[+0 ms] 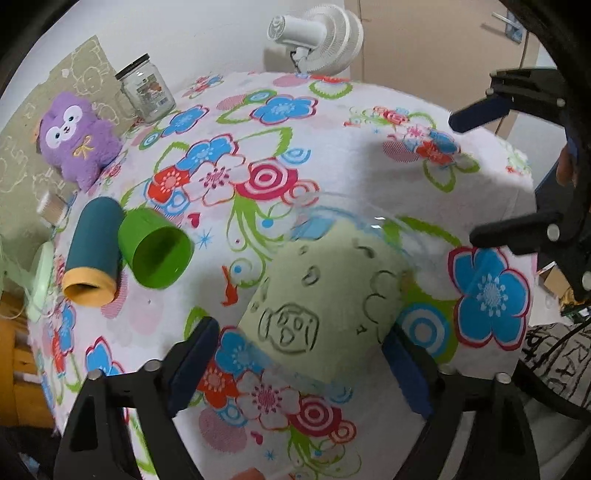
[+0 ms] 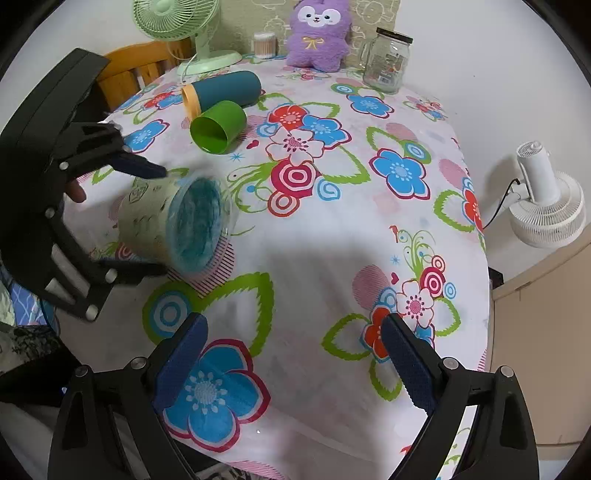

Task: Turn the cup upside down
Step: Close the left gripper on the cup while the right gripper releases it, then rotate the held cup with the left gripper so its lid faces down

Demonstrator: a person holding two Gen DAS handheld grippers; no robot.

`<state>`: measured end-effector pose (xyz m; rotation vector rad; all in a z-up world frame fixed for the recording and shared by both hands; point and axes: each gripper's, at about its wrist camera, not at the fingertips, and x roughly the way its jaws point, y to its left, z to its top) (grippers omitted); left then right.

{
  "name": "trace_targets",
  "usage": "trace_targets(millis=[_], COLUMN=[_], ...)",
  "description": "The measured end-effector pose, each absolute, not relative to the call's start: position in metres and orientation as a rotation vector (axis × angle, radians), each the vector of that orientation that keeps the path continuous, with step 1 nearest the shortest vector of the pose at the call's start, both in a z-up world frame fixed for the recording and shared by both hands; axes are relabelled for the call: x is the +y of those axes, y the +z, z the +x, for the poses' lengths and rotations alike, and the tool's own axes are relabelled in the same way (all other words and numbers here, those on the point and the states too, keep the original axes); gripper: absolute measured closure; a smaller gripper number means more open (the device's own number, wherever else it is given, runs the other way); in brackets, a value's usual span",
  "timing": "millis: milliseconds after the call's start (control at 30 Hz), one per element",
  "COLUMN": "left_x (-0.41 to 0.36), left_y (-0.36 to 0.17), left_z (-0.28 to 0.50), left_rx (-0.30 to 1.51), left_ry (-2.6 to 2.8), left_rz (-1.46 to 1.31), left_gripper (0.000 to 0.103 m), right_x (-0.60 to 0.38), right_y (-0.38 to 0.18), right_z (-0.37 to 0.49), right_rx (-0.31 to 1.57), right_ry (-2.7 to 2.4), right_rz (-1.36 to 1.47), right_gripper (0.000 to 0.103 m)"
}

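Note:
A clear plastic cup with a pale green printed sleeve (image 1: 321, 306) lies tilted between my left gripper's (image 1: 299, 350) fingers, mouth pointing away. In the right wrist view the cup (image 2: 177, 221) is on its side above the table, held by the left gripper (image 2: 162, 221), its open mouth facing the camera. The cup is blurred. My right gripper (image 2: 291, 354) is open and empty over the floral cloth, and also shows at the right edge of the left wrist view (image 1: 465, 177).
A green cup (image 2: 218, 125) and a teal tumbler with a yellow rim (image 2: 221, 90) lie on their sides at the far left. A glass jar (image 2: 388, 59), a purple plush (image 2: 317, 33), a green fan (image 2: 195, 33) and a white fan (image 2: 543, 199) stand around the table edges.

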<state>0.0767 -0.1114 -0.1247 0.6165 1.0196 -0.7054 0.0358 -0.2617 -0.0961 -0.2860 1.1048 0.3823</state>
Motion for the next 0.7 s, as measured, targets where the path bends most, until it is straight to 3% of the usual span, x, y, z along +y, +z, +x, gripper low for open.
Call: trace_targets(millis=[33,400,700], left_x=[-0.111,-0.108,-0.070], left_y=[-0.126,-0.121,-0.110], left_z=[0.079,0.075,0.064], left_rx=[1.032,1.036,1.140], left_ry=[-0.716,-0.670,-0.442], left_rz=[0.608,0.584,0.350], left_gripper=[0.035,0.038,0.038], right_x=[-0.262,-0.260,-0.236], right_y=[-0.096,-0.094,-0.094], right_z=[0.035,0.037,0.037], right_rx=[1.104,1.103,1.086], right_ry=[0.382,0.395,0.465], right_rz=[-0.286,-0.284,-0.309], right_gripper=[0.007,0.007,0.007])
